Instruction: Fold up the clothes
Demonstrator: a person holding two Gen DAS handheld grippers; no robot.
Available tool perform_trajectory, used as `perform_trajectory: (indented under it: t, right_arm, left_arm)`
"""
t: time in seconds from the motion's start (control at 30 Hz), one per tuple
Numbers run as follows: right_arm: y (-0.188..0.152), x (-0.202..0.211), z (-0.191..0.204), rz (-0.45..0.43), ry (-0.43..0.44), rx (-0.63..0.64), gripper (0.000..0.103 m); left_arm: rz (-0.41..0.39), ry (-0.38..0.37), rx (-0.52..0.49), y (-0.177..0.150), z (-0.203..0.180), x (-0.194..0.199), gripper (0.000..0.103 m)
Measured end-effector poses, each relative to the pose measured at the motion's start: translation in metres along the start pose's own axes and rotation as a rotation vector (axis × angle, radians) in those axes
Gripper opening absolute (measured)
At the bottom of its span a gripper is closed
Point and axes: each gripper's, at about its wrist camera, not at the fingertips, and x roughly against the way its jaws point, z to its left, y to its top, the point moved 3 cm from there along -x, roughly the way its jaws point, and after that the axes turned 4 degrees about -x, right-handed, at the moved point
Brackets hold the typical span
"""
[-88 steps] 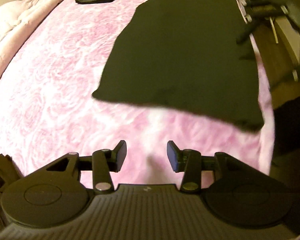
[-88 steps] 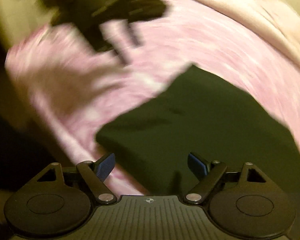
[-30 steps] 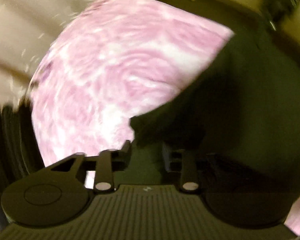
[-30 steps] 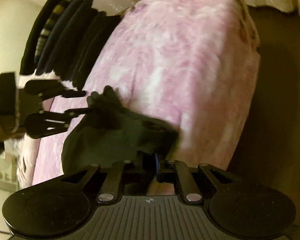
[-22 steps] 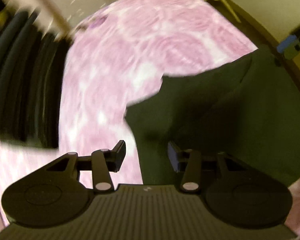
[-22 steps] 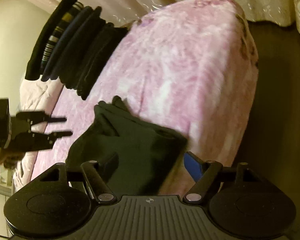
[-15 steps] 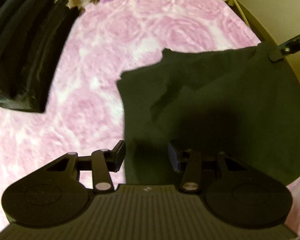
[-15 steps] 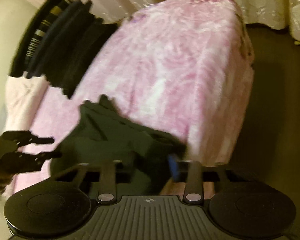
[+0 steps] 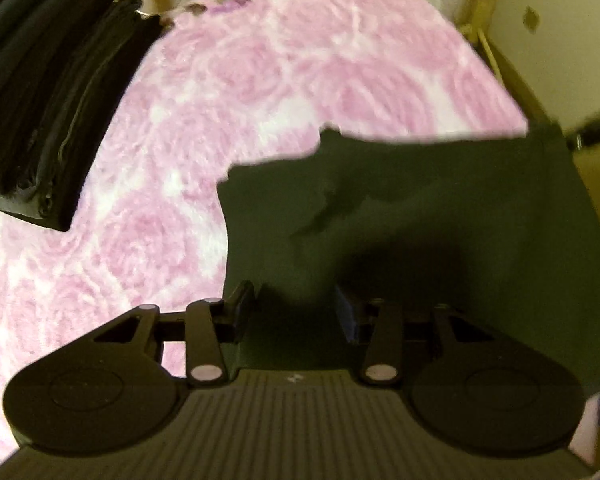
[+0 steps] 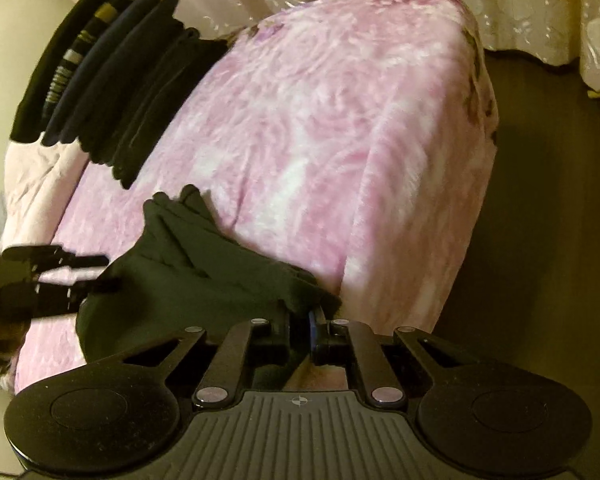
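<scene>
I am working dark garment (image 9: 440, 216) lying at near right of pink bed (image 9: 260, 92). Right gripper (image 10: 300, 326) jaws closing, pinching garment corner. Left gripper (image 9: 294, 312) jaws spread over edge, gripping nothing. Advising matched corner grips before folding.

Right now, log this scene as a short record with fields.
surface: pink rose-patterned blanket on a bed
garment: dark green cloth, partly folded, near the bed's edge
left tongs: open, over the cloth's edge, no grip
right tongs: closing, pads pinching the cloth's corner
stack: folded dark clothes piled apart from the cloth
</scene>
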Motion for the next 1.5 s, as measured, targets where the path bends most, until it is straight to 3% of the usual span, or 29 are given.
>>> perform_trajectory:
  t: [0.1,0.33,0.37,0.4,0.43,0.47,0.6,0.7,0.87,0.97,1.13,1.37,1.5]
  right_arm:
    - [0.002,0.001,0.000,0.019,0.006,0.033,0.006]
    - [0.011,-0.004,-0.005,0.082,0.037,0.051,0.007]
    - [0.013,-0.004,-0.005,0.087,0.037,0.059,0.017]
    - [0.015,-0.001,-0.004,0.079,0.028,0.074,0.033]
    - [0.017,0.002,-0.002,0.071,0.019,0.089,0.061]
    - [0.020,0.005,-0.001,0.063,0.010,0.104,0.067]
    - [0.023,0.020,0.012,0.041,-0.002,0.186,0.067]
    - [0.013,0.032,0.033,0.000,0.002,0.259,0.067]
    - [-0.037,0.041,0.083,-0.029,0.055,0.317,0.067]
    - [-0.082,0.030,0.108,0.012,0.096,0.340,0.067]
    - [-0.136,-0.013,0.107,0.131,0.047,0.288,0.067]
    - [-0.154,-0.014,0.107,0.145,-0.040,0.381,0.067]
    - [-0.159,-0.014,0.102,0.139,-0.065,0.359,0.067]
  left_arm:
    - [-0.022,-0.014,0.069,0.012,0.013,-0.012,0.040]
    - [0.027,-0.006,0.110,0.028,0.027,-0.057,0.044]
    - [0.026,0.000,0.113,0.031,0.029,-0.058,0.044]
    - [0.026,0.008,0.116,0.033,0.031,-0.058,0.042]
    - [0.024,0.020,0.118,0.035,0.032,-0.052,0.038]
    - [0.022,0.032,0.119,0.036,0.034,-0.046,0.037]
    - [-0.007,0.075,0.120,0.028,0.035,-0.007,0.037]
    - [-0.020,0.097,0.115,0.003,0.029,0.024,0.037]
    - [-0.015,0.100,0.121,-0.061,0.001,0.055,0.037]
    - [-0.022,0.089,0.149,-0.095,-0.021,0.064,0.037]
    - [-0.059,0.071,0.157,-0.123,-0.040,0.057,0.037]
    - [-0.104,0.033,0.203,-0.134,-0.025,0.032,0.040]
    - [-0.102,-0.017,0.196,-0.137,-0.017,0.021,0.042]
